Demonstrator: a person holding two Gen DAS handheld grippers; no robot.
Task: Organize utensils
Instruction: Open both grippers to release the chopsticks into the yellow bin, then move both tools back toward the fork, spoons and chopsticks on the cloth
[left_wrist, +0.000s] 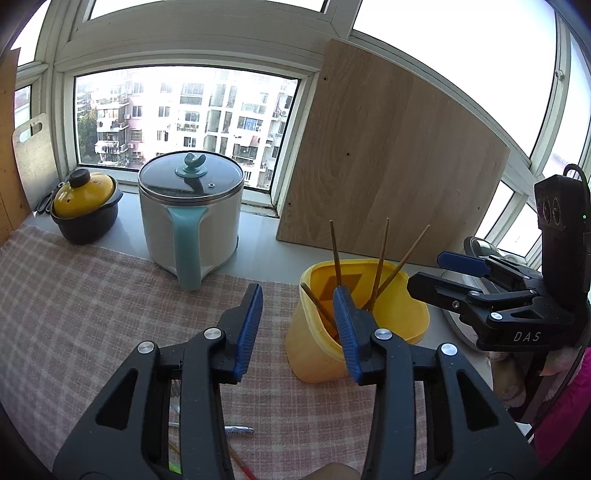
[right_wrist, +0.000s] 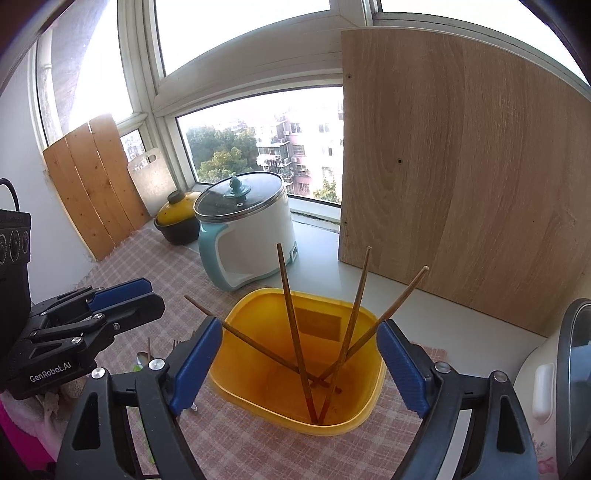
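Note:
A yellow plastic container (right_wrist: 354, 417) stands on the pink checked cloth (right_wrist: 155, 258) and holds several brown chopsticks (right_wrist: 295, 332) that lean against its rim. It also shows in the left wrist view (left_wrist: 314, 354). My right gripper (right_wrist: 299, 354) is open and empty, its jaws spread on either side of the container. My left gripper (left_wrist: 299, 321) is open and empty, just left of the container. It shows in the right wrist view (right_wrist: 129, 295) too. A metal utensil (left_wrist: 240, 430) and a red stick (left_wrist: 240, 461) lie on the cloth under the left gripper. A spoon (right_wrist: 142, 356) lies left of the container.
A white and teal electric pot (left_wrist: 192, 218) and a yellow-lidded dark casserole (left_wrist: 85, 206) stand by the window. A wooden board (left_wrist: 388, 166) leans behind the container. A rice cooker (right_wrist: 554, 387) is at the right. Cutting boards (right_wrist: 96, 184) lean at the far left.

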